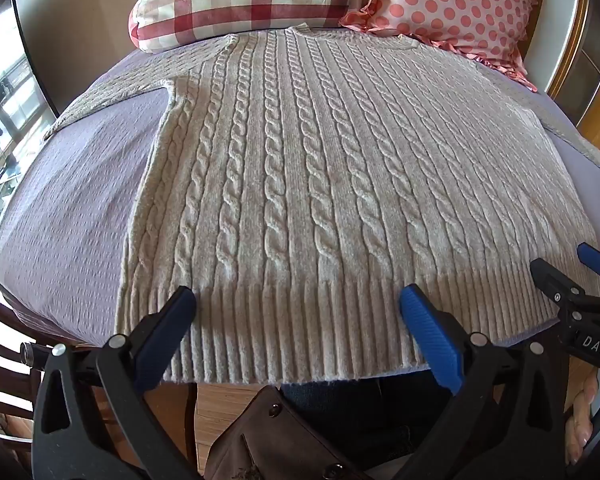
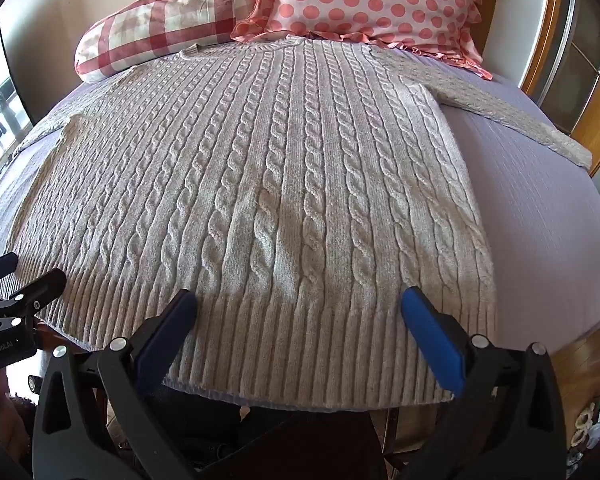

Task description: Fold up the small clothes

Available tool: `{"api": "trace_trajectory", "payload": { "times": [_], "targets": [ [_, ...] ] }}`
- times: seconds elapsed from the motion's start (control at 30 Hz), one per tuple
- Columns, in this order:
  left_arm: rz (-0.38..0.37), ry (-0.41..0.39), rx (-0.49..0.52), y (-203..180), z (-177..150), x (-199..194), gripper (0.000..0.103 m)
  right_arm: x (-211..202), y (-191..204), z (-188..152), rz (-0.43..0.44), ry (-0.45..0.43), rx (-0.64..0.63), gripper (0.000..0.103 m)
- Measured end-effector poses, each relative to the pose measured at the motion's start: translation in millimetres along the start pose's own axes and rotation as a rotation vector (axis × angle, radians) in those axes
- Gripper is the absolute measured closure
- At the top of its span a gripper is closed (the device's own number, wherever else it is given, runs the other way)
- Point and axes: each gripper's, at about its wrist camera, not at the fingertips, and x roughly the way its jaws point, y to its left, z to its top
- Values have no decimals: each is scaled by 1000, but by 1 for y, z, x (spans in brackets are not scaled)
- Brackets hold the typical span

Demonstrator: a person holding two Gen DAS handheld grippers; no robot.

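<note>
A cream cable-knit sweater (image 1: 320, 168) lies flat on a lilac bedspread (image 1: 72, 200), ribbed hem toward me, collar toward the pillows. Both sleeves stretch out sideways; the right sleeve (image 2: 500, 112) runs toward the bed's right edge. My left gripper (image 1: 298, 300) is open, its blue pads just above the left part of the hem, holding nothing. My right gripper (image 2: 300, 304) is open above the right part of the hem, also empty. The right gripper also shows at the right edge of the left wrist view (image 1: 572, 272); the left one shows at the left edge of the right wrist view (image 2: 24, 280).
A red checked pillow (image 1: 240, 0) and a pink polka-dot pillow (image 1: 456, 4) lie at the head of the bed behind the collar. A wooden frame (image 2: 548, 40) stands at the right, a window (image 1: 4, 112) at the left. The bed's front edge and wooden floor (image 1: 220, 400) are below the hem.
</note>
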Motion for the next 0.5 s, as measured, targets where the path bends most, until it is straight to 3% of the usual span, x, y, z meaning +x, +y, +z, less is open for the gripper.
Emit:
{"api": "trace_trajectory", "payload": {
  "times": [0.5],
  "targets": [
    [1,-3,1,0,0,0,2,0,0,0,0,-1,0,1]
  ]
}}
